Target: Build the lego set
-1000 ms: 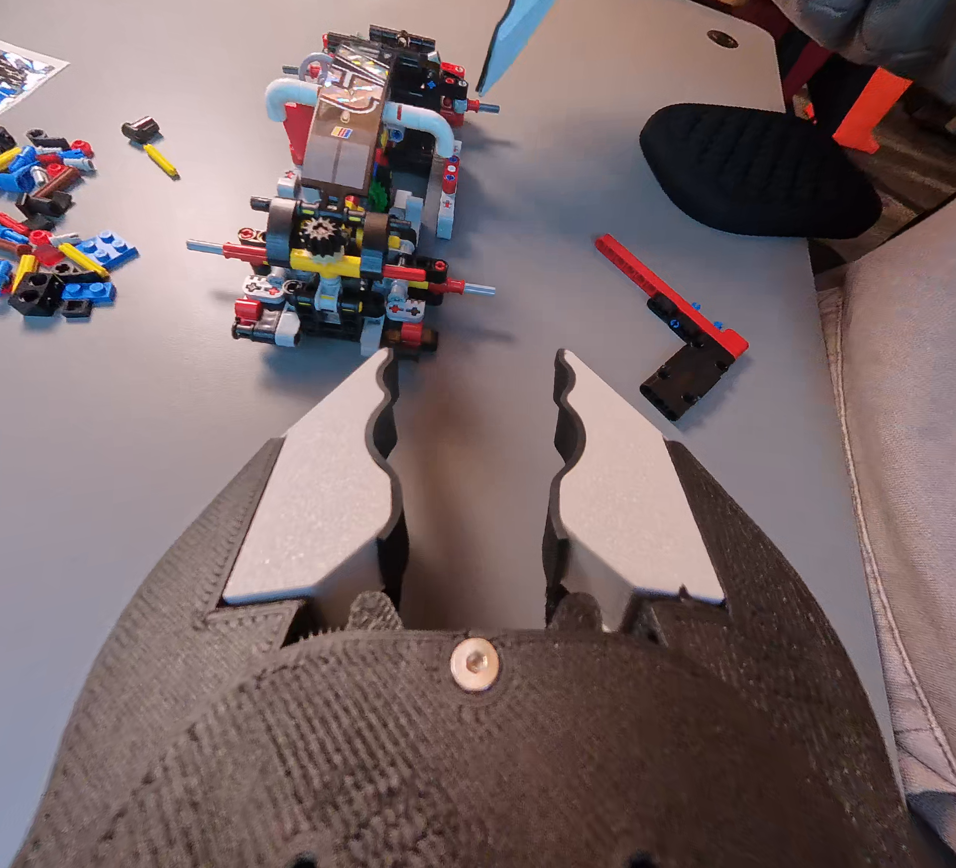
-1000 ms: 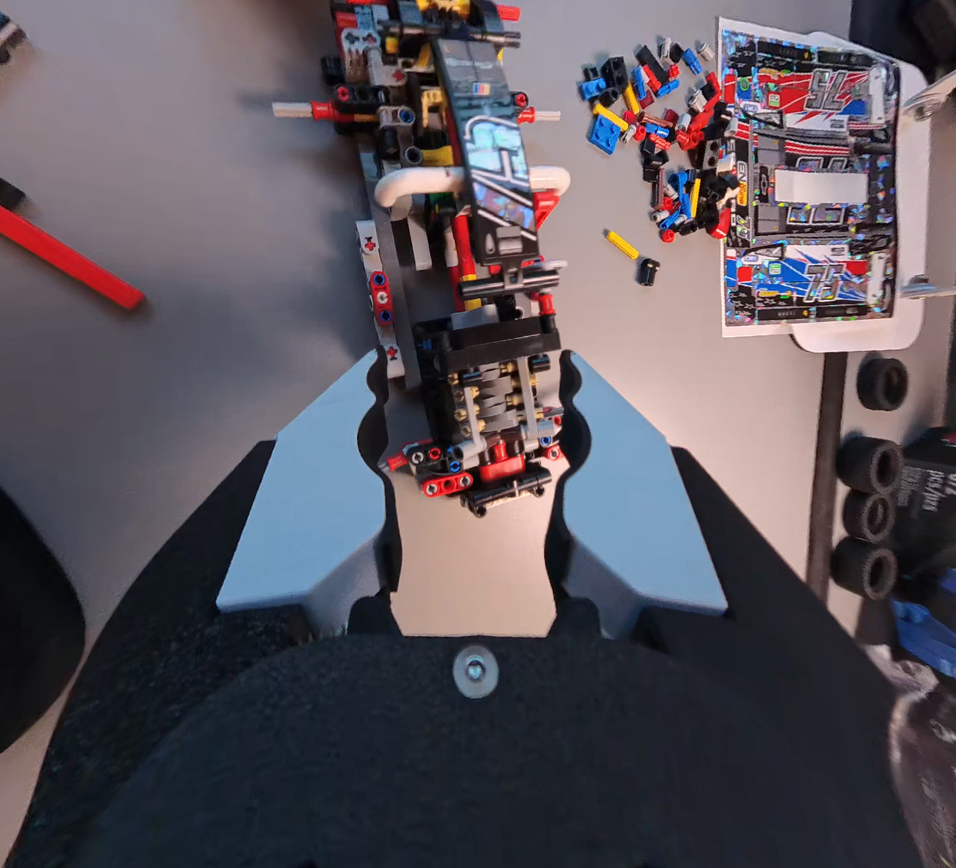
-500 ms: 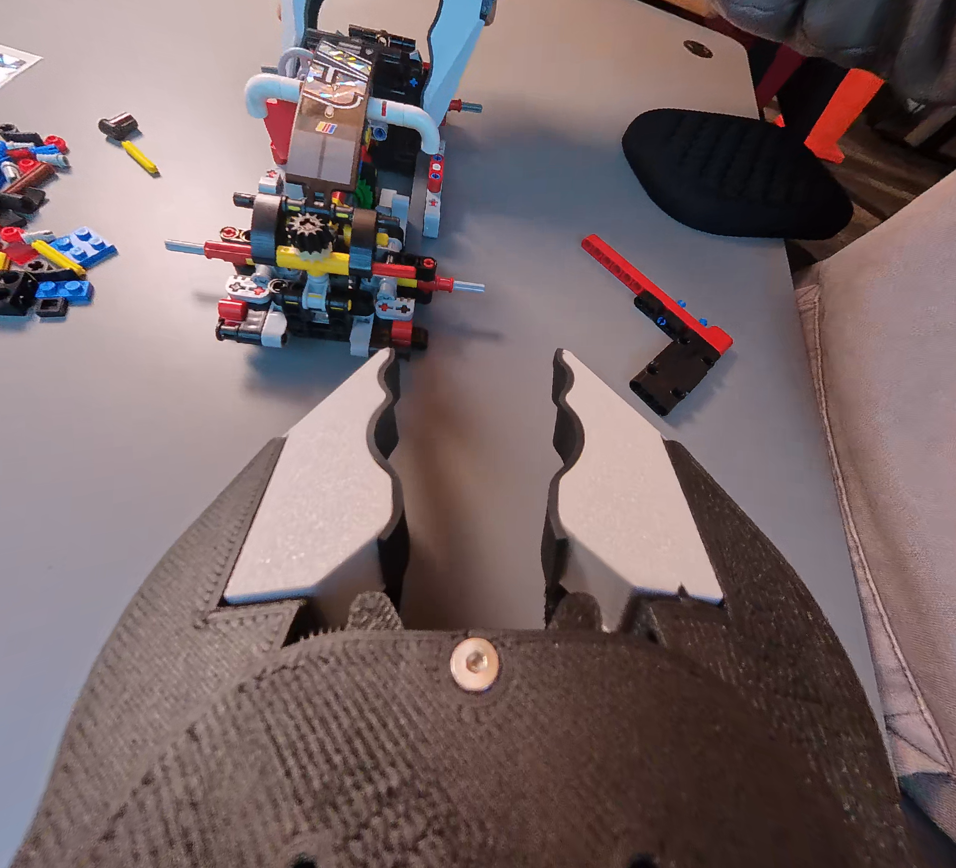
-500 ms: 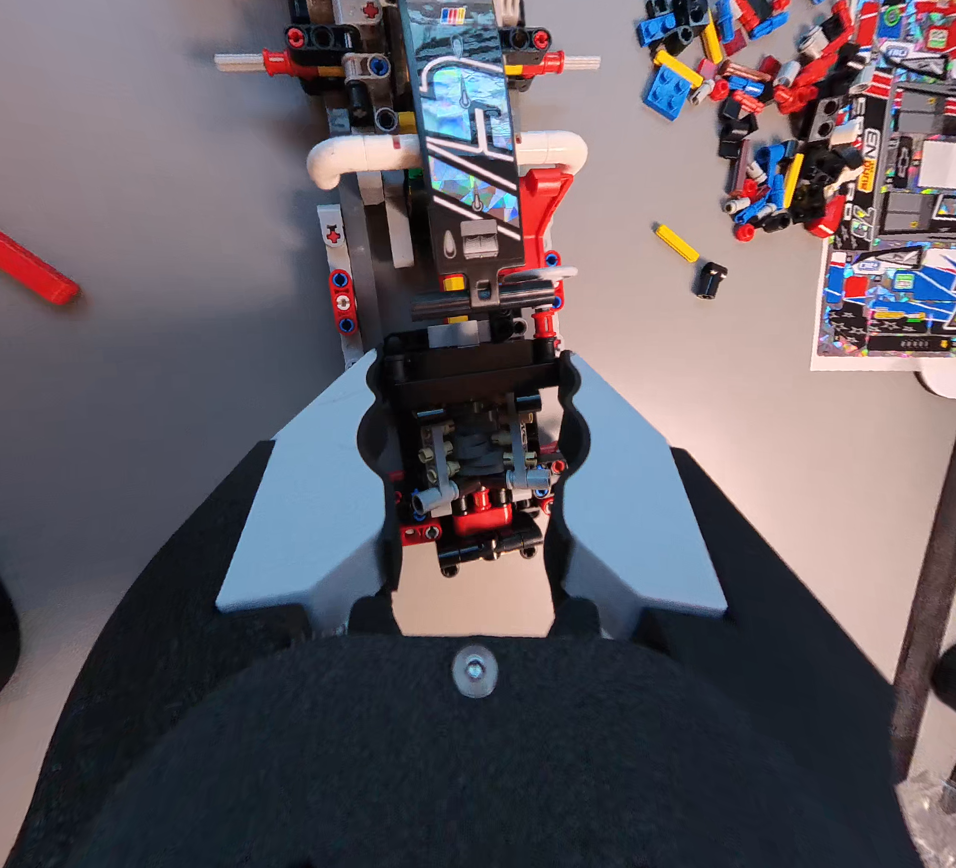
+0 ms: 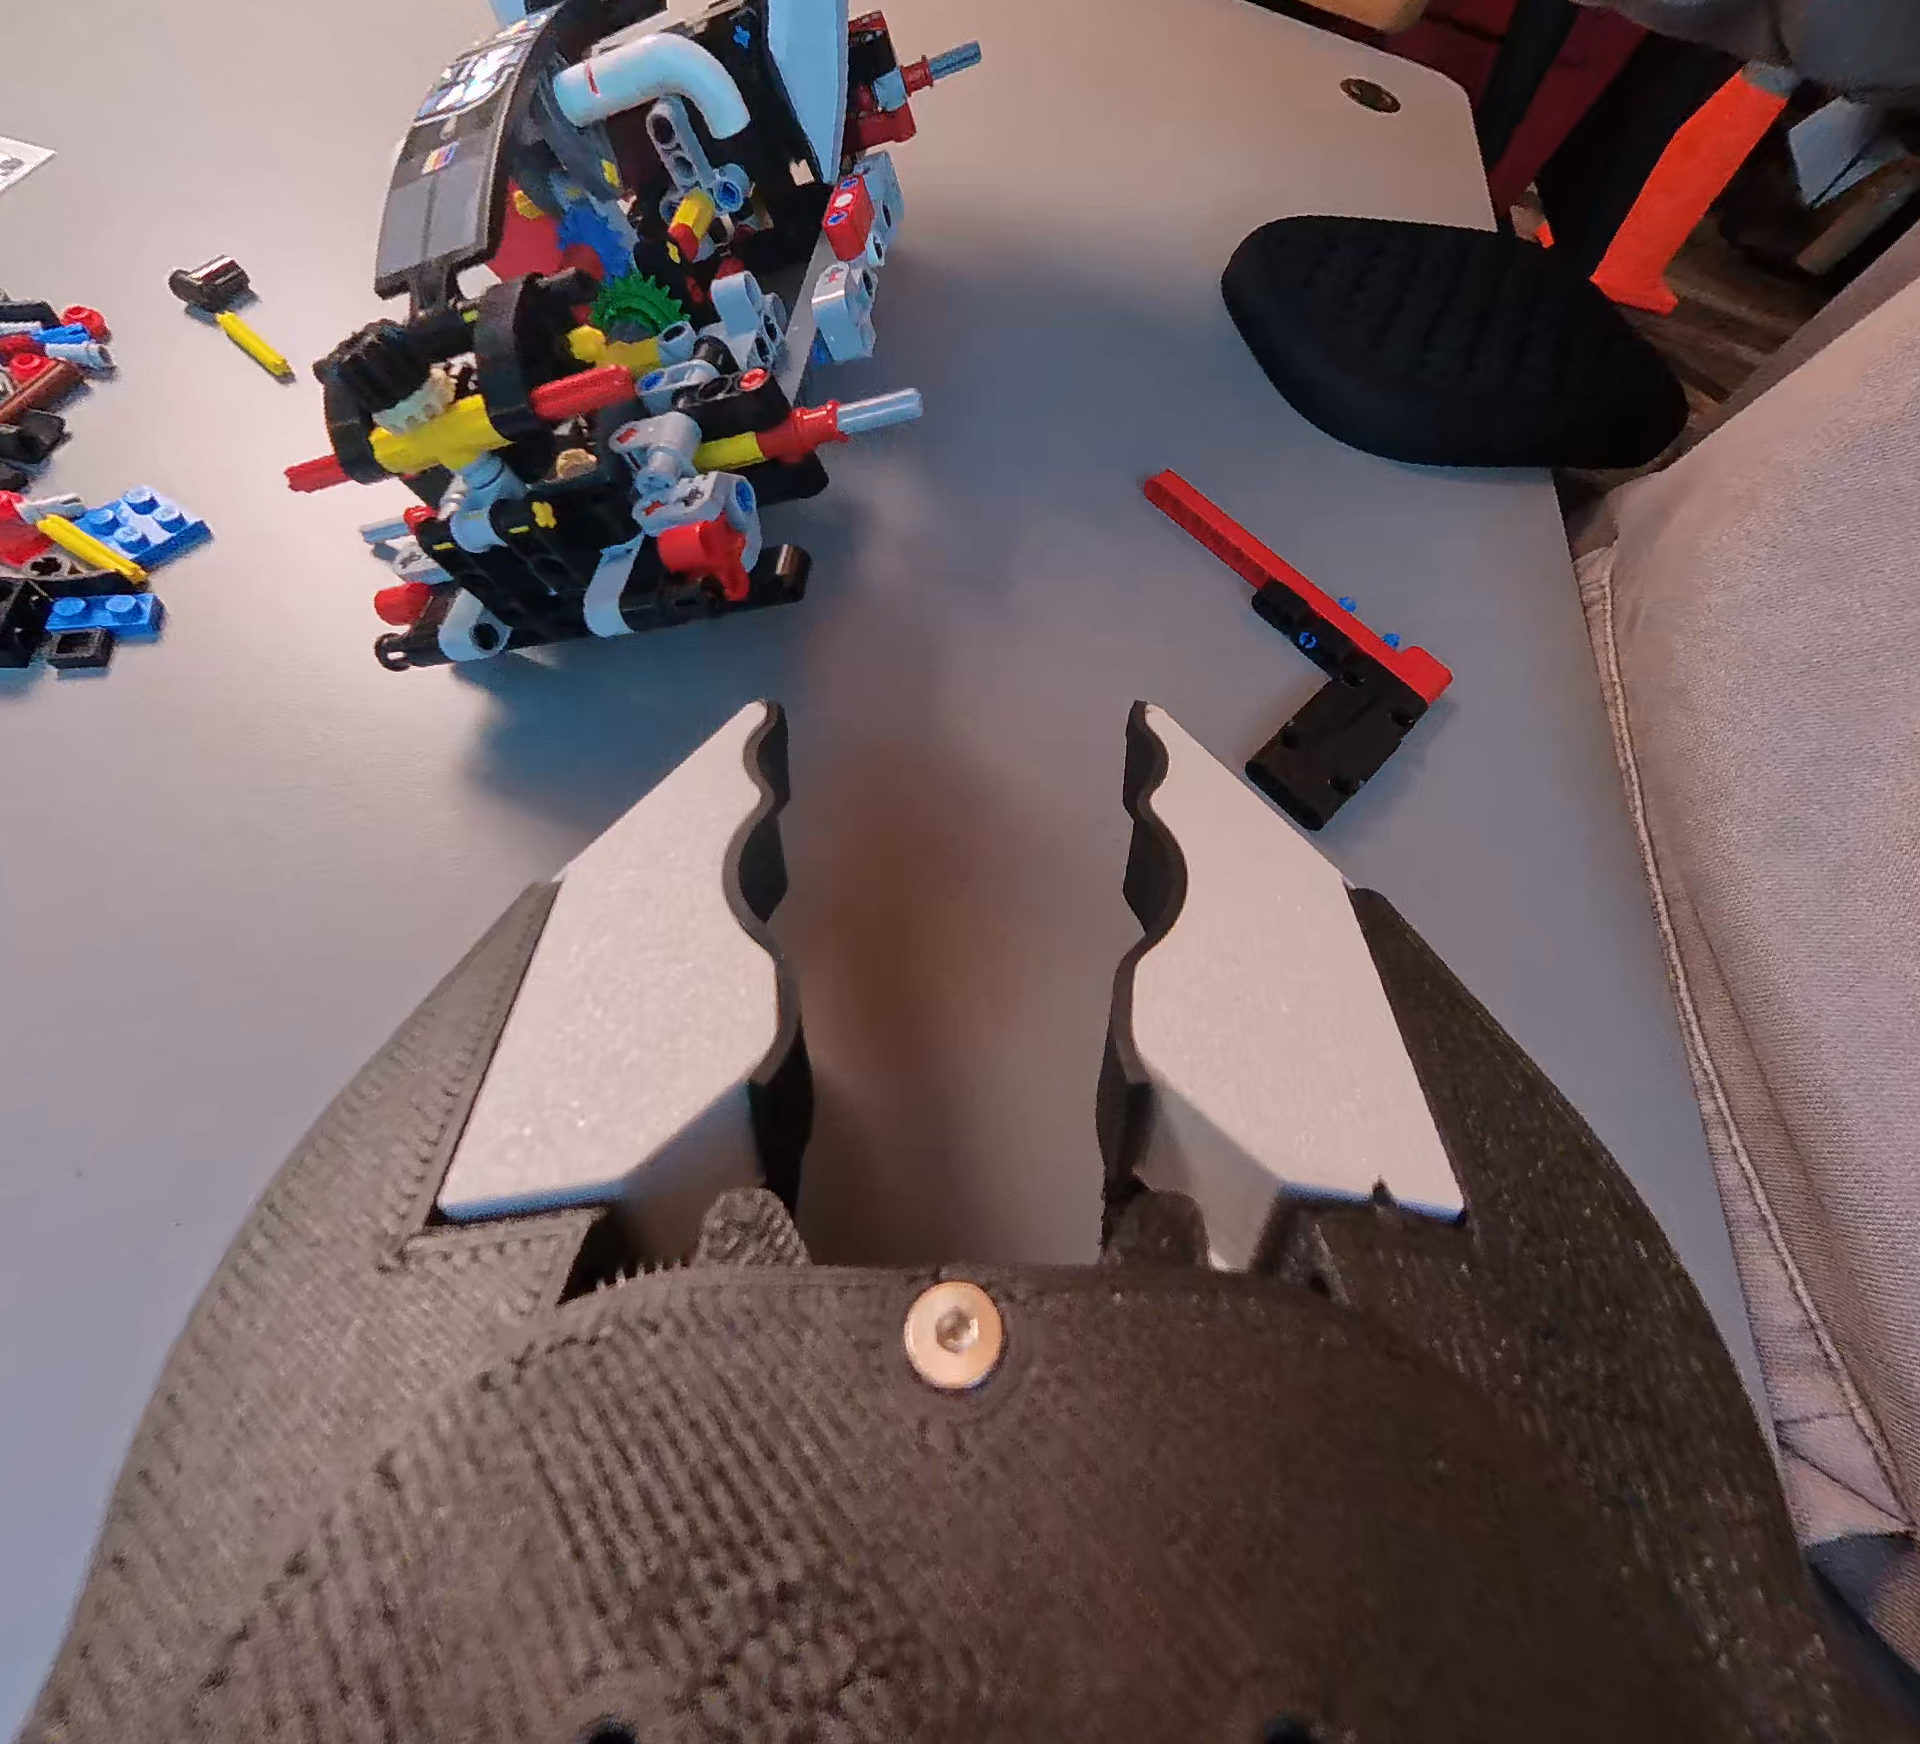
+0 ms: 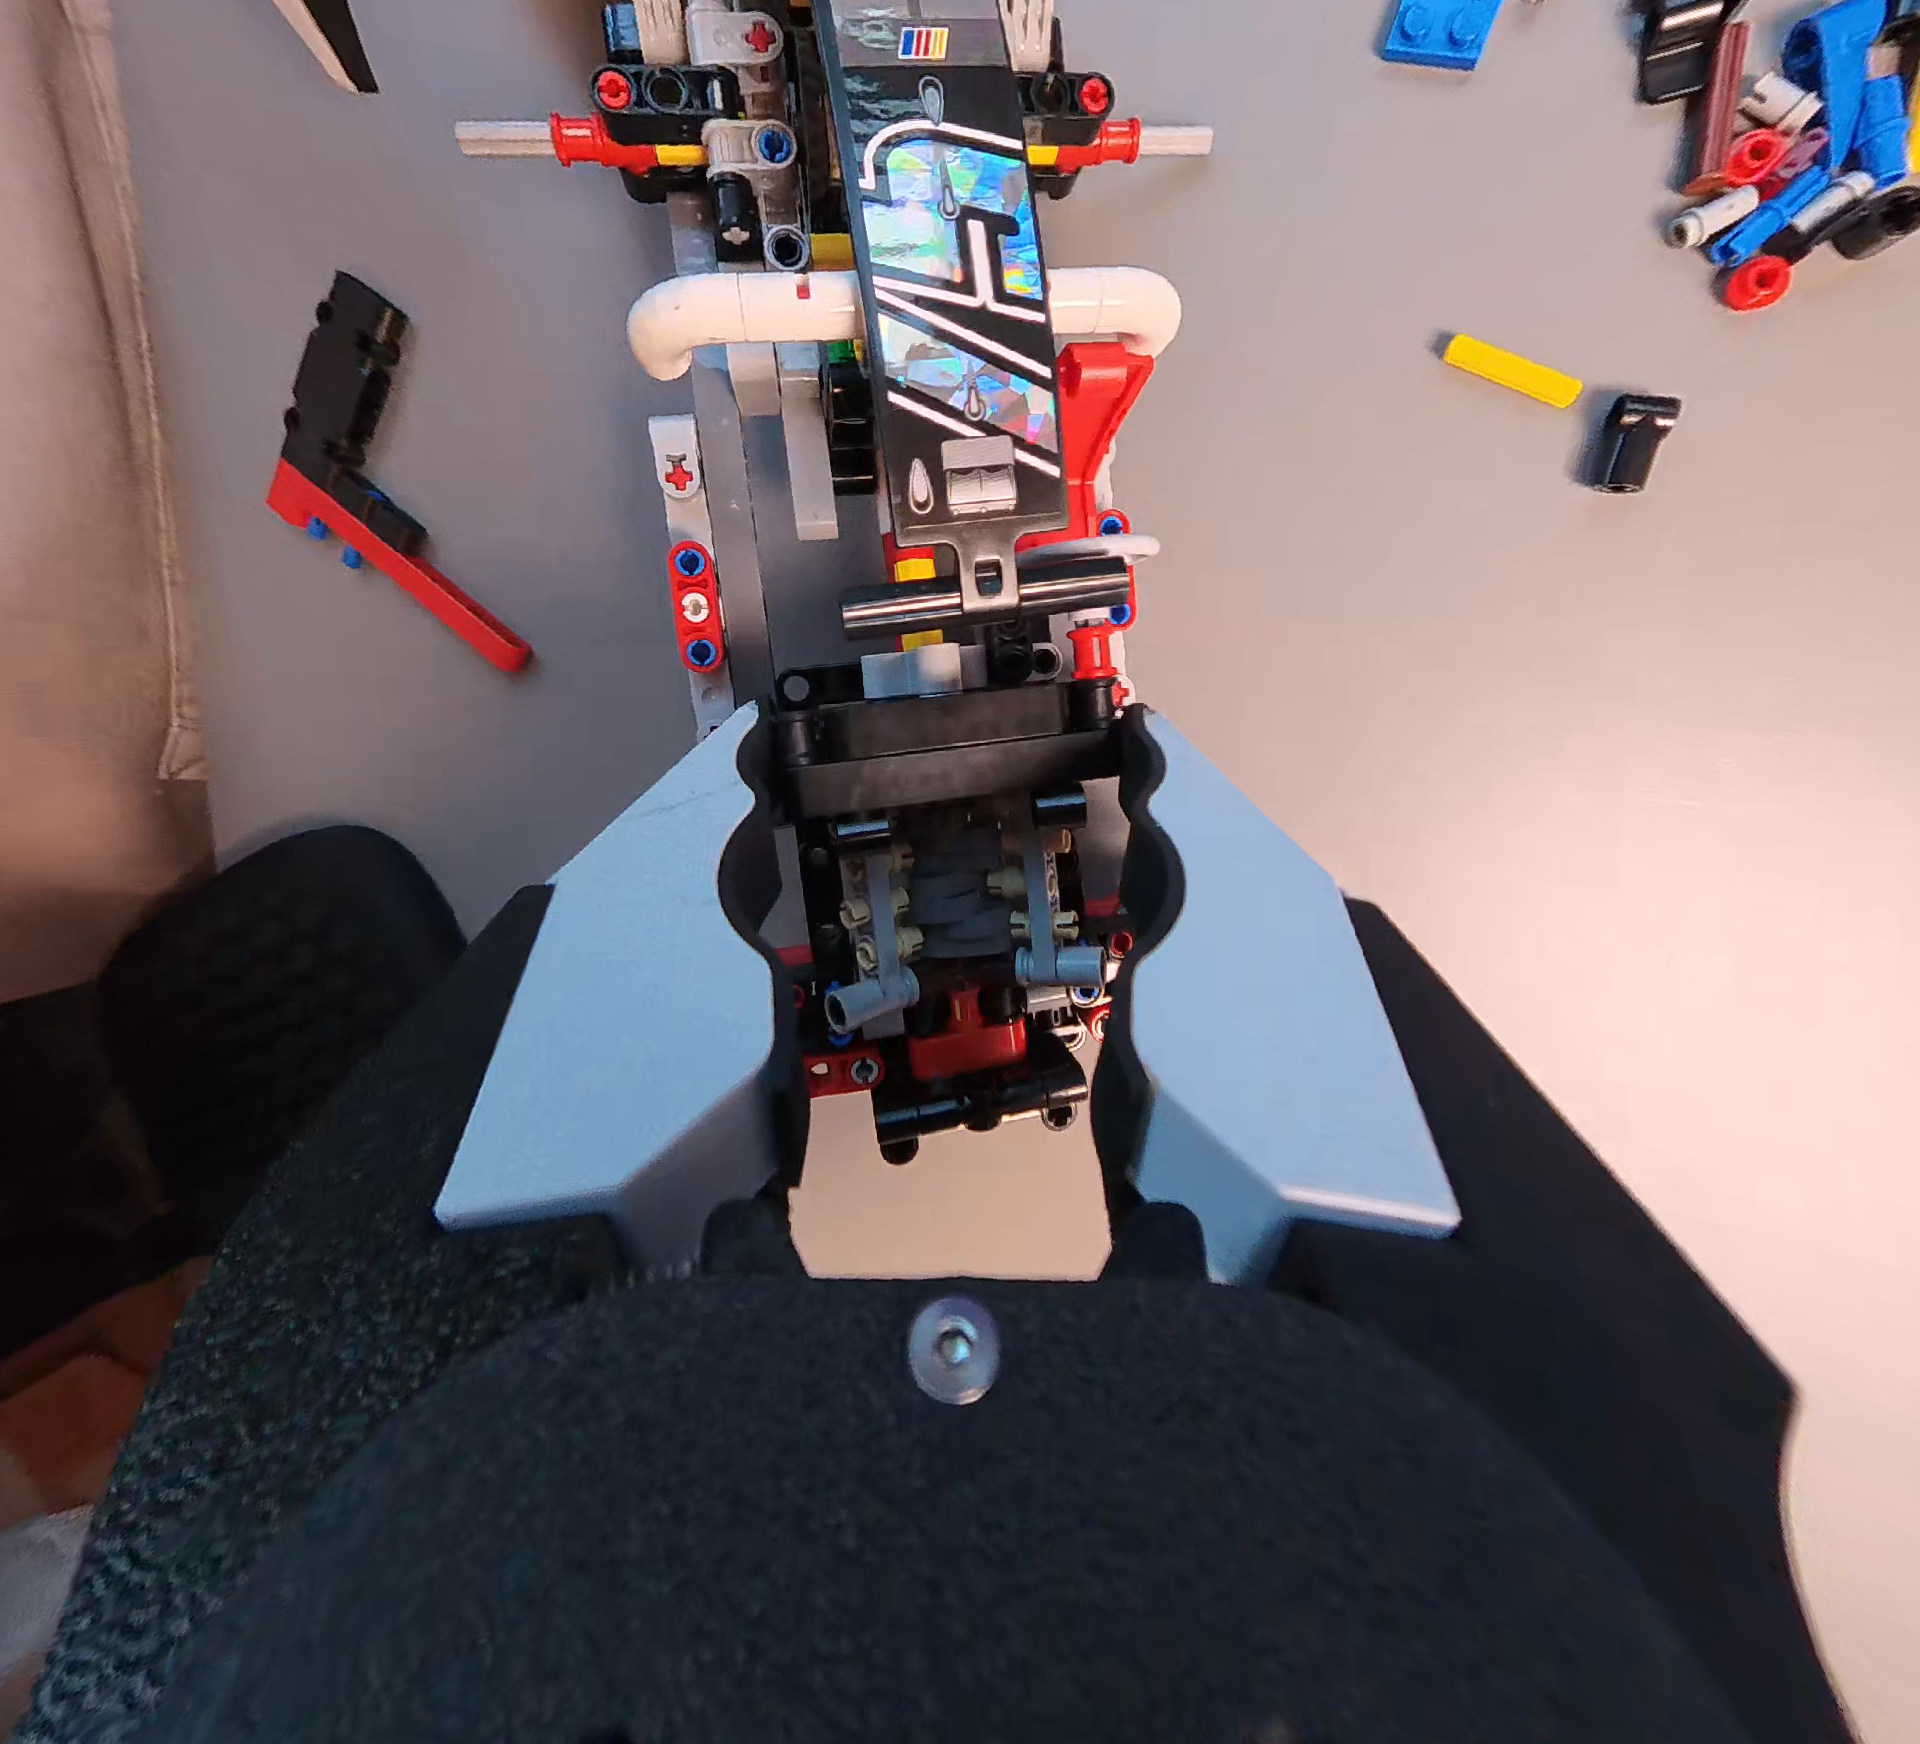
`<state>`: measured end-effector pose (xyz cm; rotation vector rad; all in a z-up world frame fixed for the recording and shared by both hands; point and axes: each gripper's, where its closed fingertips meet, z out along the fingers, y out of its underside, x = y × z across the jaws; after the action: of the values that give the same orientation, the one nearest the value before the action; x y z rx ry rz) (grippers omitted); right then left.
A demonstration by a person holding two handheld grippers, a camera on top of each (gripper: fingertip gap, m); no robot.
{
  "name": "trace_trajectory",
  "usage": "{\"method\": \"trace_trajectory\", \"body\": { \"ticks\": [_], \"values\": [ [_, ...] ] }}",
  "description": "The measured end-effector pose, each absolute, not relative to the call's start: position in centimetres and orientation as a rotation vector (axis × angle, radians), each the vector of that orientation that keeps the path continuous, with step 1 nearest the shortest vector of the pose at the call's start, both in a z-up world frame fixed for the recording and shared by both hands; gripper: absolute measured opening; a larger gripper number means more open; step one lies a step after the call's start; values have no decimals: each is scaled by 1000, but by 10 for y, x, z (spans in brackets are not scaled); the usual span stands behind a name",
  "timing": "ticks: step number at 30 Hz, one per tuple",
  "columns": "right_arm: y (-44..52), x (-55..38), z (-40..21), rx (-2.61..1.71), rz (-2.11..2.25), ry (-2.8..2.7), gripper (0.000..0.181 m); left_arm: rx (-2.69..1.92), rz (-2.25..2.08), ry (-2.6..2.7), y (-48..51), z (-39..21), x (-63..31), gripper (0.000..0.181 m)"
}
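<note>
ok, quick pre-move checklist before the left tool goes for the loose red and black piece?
1. Right tool clamped on car: ok, fingers press both sides of its end.
2. Car steady: not ok, it sits tilted in the left view.
3. Left tool open, empty: ok.
4. Red and black piece free on table: ok.
5. Path to it: ok.
6. Piece's pins seated: cannot tell.
</note>
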<state>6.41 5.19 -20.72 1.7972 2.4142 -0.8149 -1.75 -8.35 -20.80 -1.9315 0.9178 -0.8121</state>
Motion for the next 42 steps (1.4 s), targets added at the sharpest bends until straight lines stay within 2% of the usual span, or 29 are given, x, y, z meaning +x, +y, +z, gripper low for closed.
{"method": "trace_trajectory", "body": {
  "ticks": [30,42],
  "values": [
    [54,65,-206,1786,-807,2311,63,-1931,-759,889,-78,-207,-21,65],
    [49,69,-215,1764,-650,2690,64,-1894,-645,743,-57,-196,-43,67]
  ]
}}
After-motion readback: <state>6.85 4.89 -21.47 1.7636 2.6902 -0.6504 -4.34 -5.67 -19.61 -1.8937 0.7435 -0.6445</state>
